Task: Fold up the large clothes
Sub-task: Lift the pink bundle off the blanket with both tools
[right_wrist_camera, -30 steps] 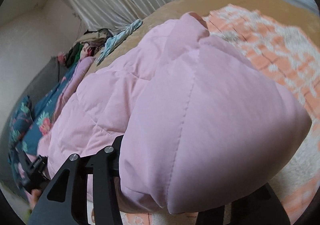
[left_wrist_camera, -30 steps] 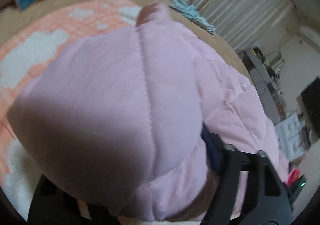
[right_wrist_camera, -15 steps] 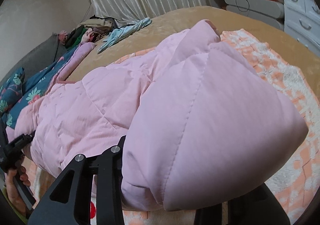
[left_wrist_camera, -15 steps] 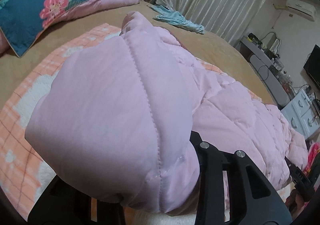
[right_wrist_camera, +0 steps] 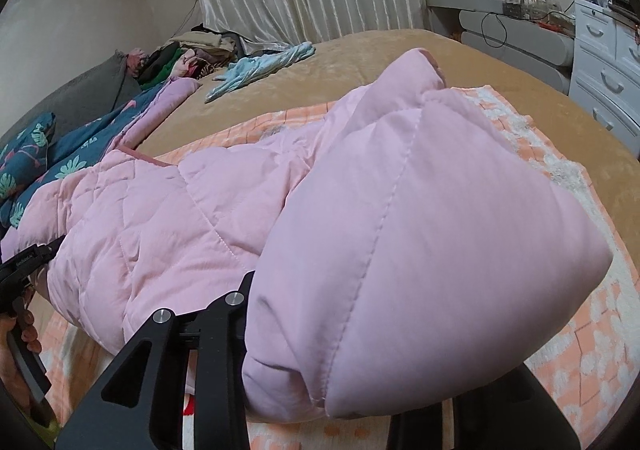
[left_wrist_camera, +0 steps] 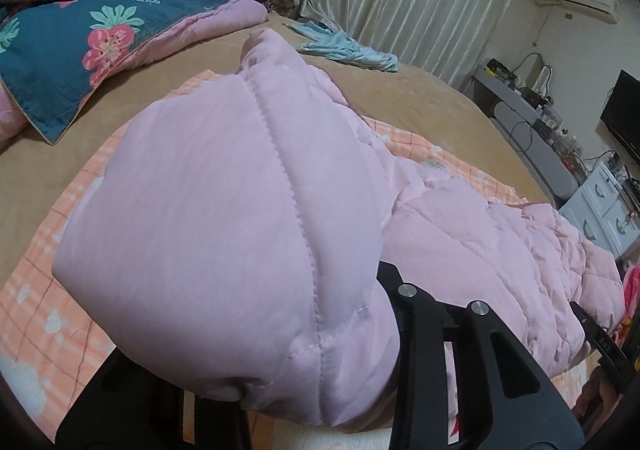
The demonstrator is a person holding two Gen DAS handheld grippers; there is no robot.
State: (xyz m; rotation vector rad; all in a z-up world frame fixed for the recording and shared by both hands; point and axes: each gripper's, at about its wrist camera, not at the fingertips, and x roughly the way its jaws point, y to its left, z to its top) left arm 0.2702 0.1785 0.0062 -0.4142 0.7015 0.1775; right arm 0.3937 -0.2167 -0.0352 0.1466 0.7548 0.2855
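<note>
A large pink quilted padded jacket (left_wrist_camera: 224, 217) lies across an orange-and-white checked blanket (left_wrist_camera: 36, 290) on the bed. My left gripper (left_wrist_camera: 280, 390) is shut on one puffy end of the jacket, which bulges over the fingers and hides the tips. My right gripper (right_wrist_camera: 340, 390) is shut on the other end of the jacket (right_wrist_camera: 420, 230), which covers its fingertips too. The jacket's body (right_wrist_camera: 160, 217) stretches between the two grippers. The left gripper also shows at the far left of the right wrist view (right_wrist_camera: 24, 262).
The blanket lies on a tan bedspread (right_wrist_camera: 360, 61). A dark floral quilt (left_wrist_camera: 92, 33) and a clothes pile (right_wrist_camera: 188, 53) sit at the head of the bed. A light blue garment (left_wrist_camera: 348, 49) lies near the curtains. A white drawer unit (right_wrist_camera: 604, 69) and a desk stand beside the bed.
Both grippers have lifted and tilted up with the jacket ends held, so more of the room, curtains and jacket body show now than a second ago.
</note>
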